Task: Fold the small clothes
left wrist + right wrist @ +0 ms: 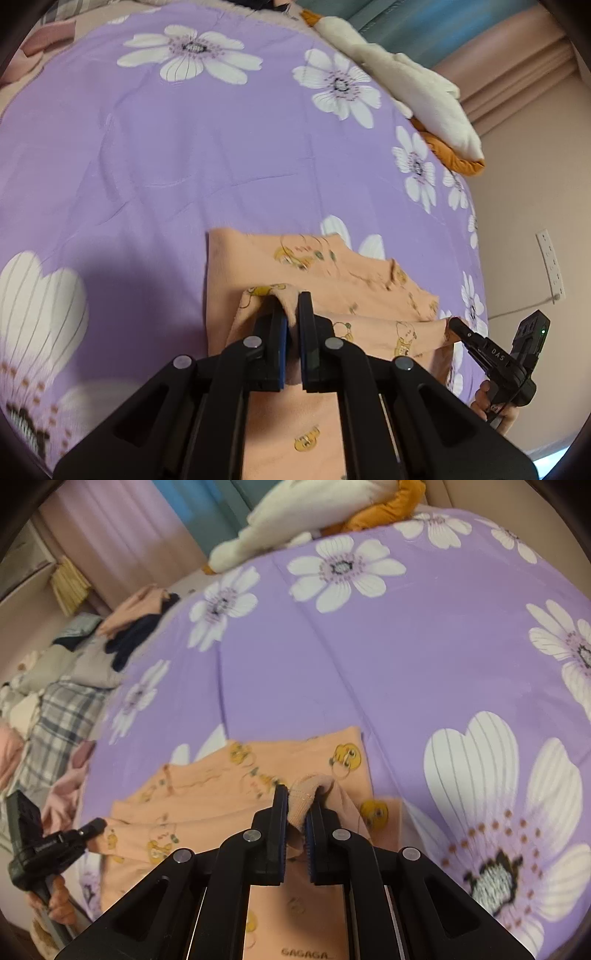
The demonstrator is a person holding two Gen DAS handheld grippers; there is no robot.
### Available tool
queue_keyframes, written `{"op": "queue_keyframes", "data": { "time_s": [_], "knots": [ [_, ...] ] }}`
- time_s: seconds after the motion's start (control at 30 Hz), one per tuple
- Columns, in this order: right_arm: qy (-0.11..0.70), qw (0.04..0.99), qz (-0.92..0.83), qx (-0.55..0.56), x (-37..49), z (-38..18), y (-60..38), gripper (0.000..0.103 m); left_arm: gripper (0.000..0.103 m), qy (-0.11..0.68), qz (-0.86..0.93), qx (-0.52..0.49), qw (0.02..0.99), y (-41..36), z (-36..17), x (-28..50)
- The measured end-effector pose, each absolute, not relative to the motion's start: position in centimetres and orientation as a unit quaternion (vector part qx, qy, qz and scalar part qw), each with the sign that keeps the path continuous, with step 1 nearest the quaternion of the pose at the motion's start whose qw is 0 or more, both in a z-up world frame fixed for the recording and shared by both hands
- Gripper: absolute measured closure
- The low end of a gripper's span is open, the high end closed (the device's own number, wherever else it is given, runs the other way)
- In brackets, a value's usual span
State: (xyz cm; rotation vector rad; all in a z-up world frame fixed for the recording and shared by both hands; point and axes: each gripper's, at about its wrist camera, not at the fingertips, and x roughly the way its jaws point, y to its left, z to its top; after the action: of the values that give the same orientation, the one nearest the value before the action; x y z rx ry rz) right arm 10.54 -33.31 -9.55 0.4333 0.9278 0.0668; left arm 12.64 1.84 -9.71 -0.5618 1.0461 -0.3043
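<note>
On the purple bed (pixel 147 166), the left claw (pixel 291 306) and the right claw (pixel 297 799) each pinch an edge of the peach garment (pixel 332 266), which seems only partly folded, so the final folds remain.

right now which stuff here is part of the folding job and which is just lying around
In the job:
- peach garment, pinched at two places
- left gripper, shut on it
- right gripper, shut on it

Lying about:
- plush goose
- clothes pile at the bed's edge
- purple flowered bedspread underneath
</note>
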Motion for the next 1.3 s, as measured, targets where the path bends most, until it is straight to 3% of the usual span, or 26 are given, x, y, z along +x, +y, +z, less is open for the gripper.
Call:
{"op": "queue_keyframes", "data": {
  "time_s": [0.47, 0.53, 0.63, 0.7, 0.73, 1.03, 1.17, 1.3],
  "knots": [
    [0.469, 0.855, 0.024, 0.220, 14.7, -12.3, -33.5, 0.094, 0.098, 0.519, -0.126, -0.309, 0.787, 2.1, -13.1, 17.4],
    [0.463, 0.858, 0.025, 0.220, 14.8, -12.0, -33.7, 0.089, 0.095, 0.515, -0.131, -0.310, 0.788, 2.1, -12.9, 17.4],
    [0.441, 0.872, 0.012, 0.212, 14.6, -10.8, -34.0, 0.077, 0.072, 0.498, -0.145, -0.321, 0.792, 2.3, -12.0, 17.4],
    [0.422, 0.885, -0.007, 0.199, 14.3, -9.8, -34.3, 0.063, 0.047, 0.469, -0.127, -0.320, 0.813, 3.0, -10.7, 16.9],
    [0.413, 0.890, -0.013, 0.192, 14.0, -9.2, -34.5, 0.063, 0.045, 0.455, -0.109, -0.311, 0.827, 3.4, -10.0, 16.6],
    [0.419, 0.898, 0.023, 0.130, 11.9, -8.1, -35.0, 0.062, 0.046, 0.444, -0.132, -0.213, 0.860, 4.2, -7.2, 12.1],
    [0.447, 0.890, 0.029, 0.092, 12.1, -9.8, -33.7, 0.062, 0.074, 0.476, -0.118, -0.159, 0.857, 2.4, -9.0, 9.7],
    [0.470, 0.879, 0.032, 0.072, 13.3, -11.8, -32.4, 0.062, 0.075, 0.489, -0.129, -0.136, 0.852, 1.0, -10.4, 9.6]
  ]
}}
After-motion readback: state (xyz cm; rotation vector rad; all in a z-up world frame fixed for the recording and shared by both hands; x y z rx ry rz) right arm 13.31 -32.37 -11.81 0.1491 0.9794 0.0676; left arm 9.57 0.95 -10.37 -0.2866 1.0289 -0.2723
